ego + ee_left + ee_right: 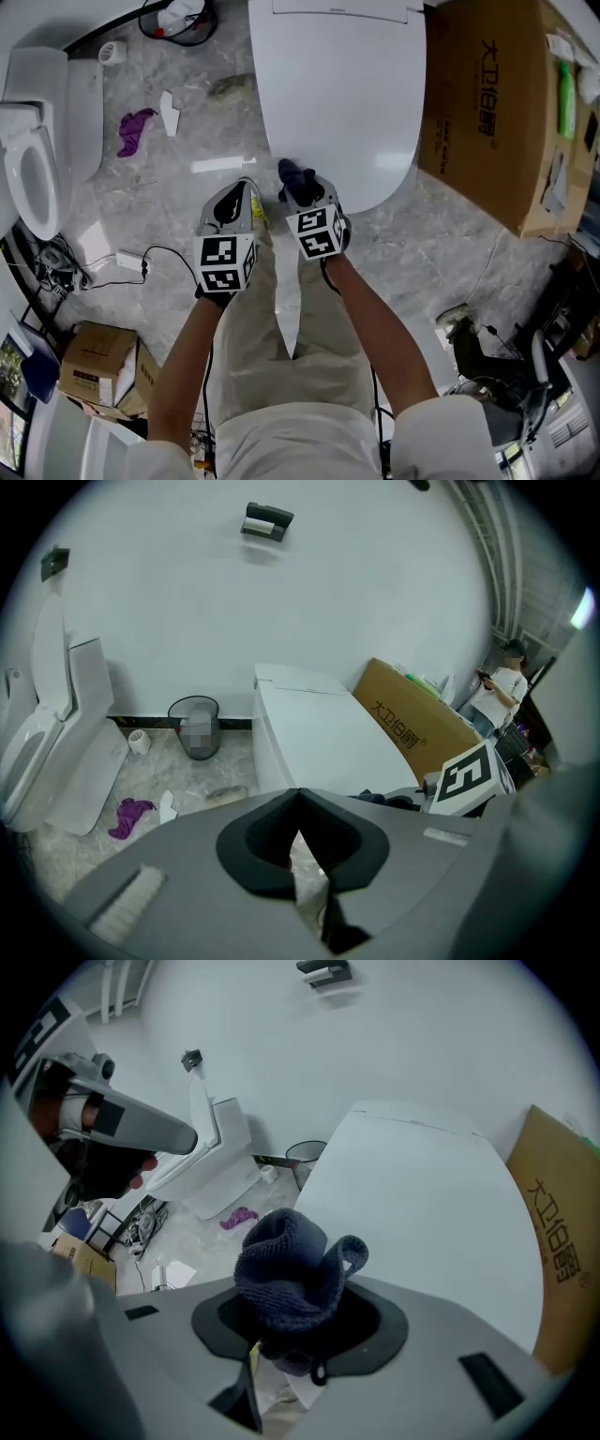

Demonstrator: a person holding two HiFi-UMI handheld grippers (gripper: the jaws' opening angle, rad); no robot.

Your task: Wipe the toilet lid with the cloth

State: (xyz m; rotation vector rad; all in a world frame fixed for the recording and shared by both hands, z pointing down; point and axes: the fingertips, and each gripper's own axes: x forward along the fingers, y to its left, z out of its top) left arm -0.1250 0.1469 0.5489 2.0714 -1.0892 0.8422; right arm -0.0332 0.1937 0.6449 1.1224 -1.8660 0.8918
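Note:
The white toilet lid (342, 84) lies shut ahead of me, also seen in the left gripper view (319, 738) and the right gripper view (422, 1194). A dark blue knitted cloth (286, 1274) is bunched between the jaws of my right gripper (286, 1326), which is shut on it; in the head view the cloth (295, 178) sits at the lid's near edge, with the right gripper (302, 192) just behind it. My left gripper (234, 202) hangs beside it, left of the lid, over the floor. Its jaws meet with nothing held (298, 794).
A large cardboard box (502, 112) stands tight against the lid's right side. A second toilet (37, 141) is at the far left. A purple rag (134, 129), paper scraps and a bin (194, 727) lie on the marble floor (187, 187). Cables and boxes crowd the near corners.

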